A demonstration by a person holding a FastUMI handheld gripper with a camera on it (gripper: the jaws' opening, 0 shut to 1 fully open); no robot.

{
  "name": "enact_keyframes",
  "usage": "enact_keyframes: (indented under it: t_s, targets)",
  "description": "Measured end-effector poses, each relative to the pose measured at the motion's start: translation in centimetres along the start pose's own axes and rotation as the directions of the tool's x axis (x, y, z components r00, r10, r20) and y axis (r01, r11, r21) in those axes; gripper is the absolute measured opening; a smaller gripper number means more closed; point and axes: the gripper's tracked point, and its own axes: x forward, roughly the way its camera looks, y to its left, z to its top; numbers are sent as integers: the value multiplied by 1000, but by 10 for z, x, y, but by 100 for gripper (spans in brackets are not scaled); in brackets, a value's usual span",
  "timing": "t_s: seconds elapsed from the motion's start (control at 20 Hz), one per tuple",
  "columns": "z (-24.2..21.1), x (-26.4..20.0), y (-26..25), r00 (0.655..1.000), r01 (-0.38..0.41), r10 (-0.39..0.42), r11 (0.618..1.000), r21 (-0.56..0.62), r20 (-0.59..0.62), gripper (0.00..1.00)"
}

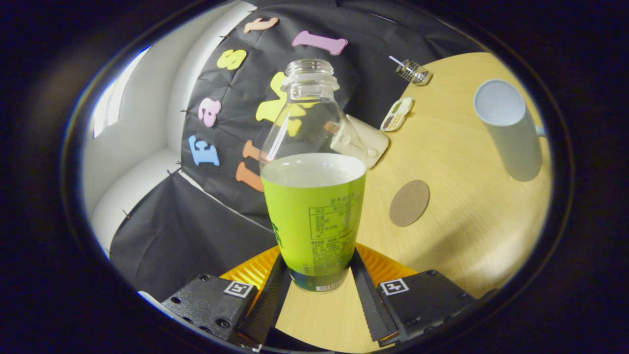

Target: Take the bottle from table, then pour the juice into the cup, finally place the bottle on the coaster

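Gripper view: the gripper [320, 290] is closed on the lower body of an uncapped, green-labelled bottle [314, 196], one finger pressing each side, the bottle standing in line with the fingers. Beyond the fingers and to their right, a round coaster [409, 202] lies flat on the wooden counter [467, 216]. Farther right stands a white cup [511, 129], well apart from the bottle.

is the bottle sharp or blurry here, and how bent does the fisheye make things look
Gripper view: the bottle, clamped in the gripper, is sharp, its label print crisp; the table edge bows strongly, the cup leans, its soft shadow at its base.
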Motion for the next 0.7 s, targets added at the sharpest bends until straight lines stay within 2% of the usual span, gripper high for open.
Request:
enact_keyframes:
  t_s: [0.25, 0.35, 0.7]
  targets:
    - [17, -3, 10, 996, -65, 57, 990, 123, 68, 79]
    - [23, -4, 18, 991, -105, 88, 979, 174, 105, 78]
    - [37, -7, 24, 977, -174, 128, 940, 294, 170, 79]
